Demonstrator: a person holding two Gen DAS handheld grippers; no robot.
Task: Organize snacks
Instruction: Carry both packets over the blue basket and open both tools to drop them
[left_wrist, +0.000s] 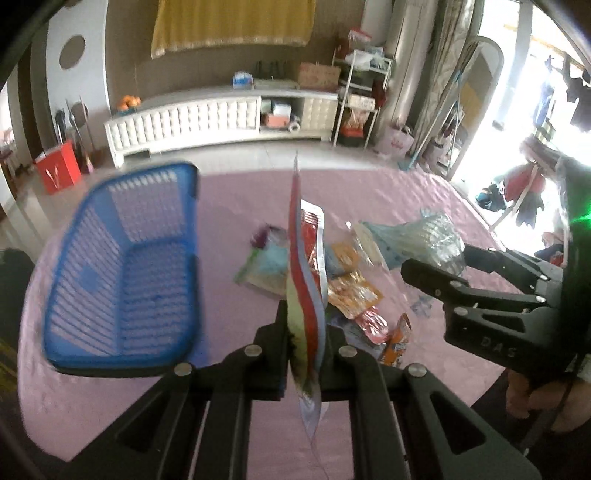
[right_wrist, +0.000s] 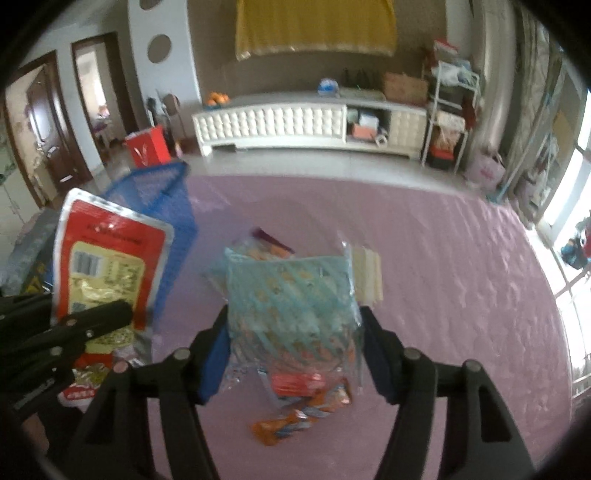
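Note:
My left gripper (left_wrist: 306, 323) is shut on a flat red snack packet (left_wrist: 308, 258), seen edge-on and lifted above the table. In the right wrist view the same red packet (right_wrist: 107, 258) shows its printed back, with the left gripper (right_wrist: 110, 319) clamped on its lower part. My right gripper (right_wrist: 293, 314) is shut on a clear bag with a light-blue pattern (right_wrist: 291, 291), held above the pile. That bag (left_wrist: 421, 236) and the right gripper (left_wrist: 436, 260) appear at the right of the left wrist view. A blue plastic basket (left_wrist: 122, 266) stands on the left.
Several loose snack packets (left_wrist: 351, 295) lie on the pink tablecloth (left_wrist: 369, 192), also seen under the held bag (right_wrist: 303, 398). The blue basket (right_wrist: 170, 199) is behind the red packet. A white cabinet (right_wrist: 310, 122) stands beyond the table.

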